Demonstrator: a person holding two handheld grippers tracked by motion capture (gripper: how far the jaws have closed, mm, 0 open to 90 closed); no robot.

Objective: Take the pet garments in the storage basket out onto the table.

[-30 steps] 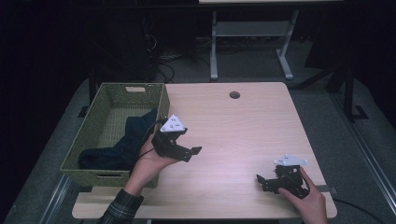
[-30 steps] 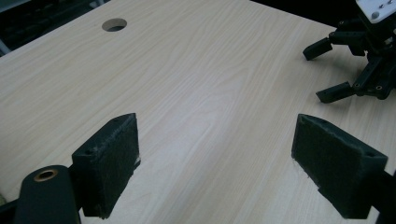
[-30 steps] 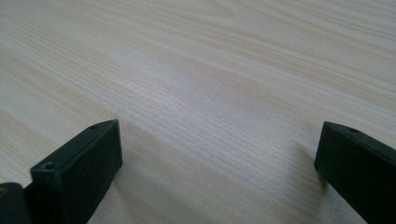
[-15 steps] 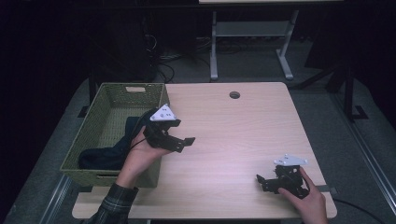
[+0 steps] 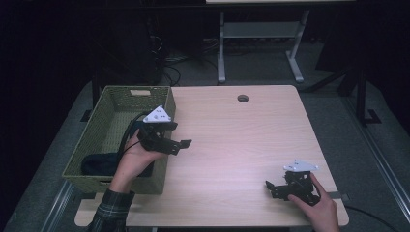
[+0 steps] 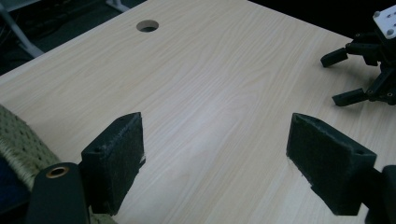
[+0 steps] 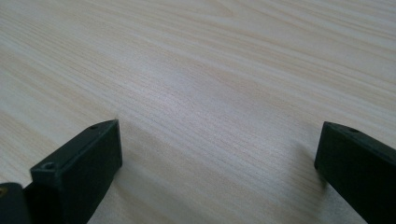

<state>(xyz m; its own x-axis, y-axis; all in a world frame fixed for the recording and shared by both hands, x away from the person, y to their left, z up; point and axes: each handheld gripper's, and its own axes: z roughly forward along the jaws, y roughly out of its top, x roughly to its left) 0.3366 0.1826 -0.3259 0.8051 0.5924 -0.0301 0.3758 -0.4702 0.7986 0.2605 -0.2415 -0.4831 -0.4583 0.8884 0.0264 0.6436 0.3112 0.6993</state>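
My left gripper [image 5: 180,135] hangs over the right rim of a green woven basket [image 5: 121,96], jaws pointing right across the table. Its jaws are open and have just been closing a little, with nothing between them. In the left gripper view its pads [image 6: 116,158] frame bare pale wood. A dark blue cloth [image 5: 99,162] lies low in the basket's near end. My right gripper [image 5: 270,189] rests on the table near the front right corner, open and empty. It also appears at the far right of the left gripper view as the right gripper [image 6: 369,70]. Its own view shows both pads [image 7: 79,172] apart over bare wood.
The pale wooden table [image 5: 232,140] has a round cable hole [image 5: 242,98] near its far edge. The basket takes up the table's left side. Beyond the far edge stand a metal desk frame [image 5: 222,48] and cables on a dark floor.
My left hand has drawn the left gripper leftward and up, from over the table to over the basket's rim. The dark cloth now sits lower in the basket. The right gripper has not moved.
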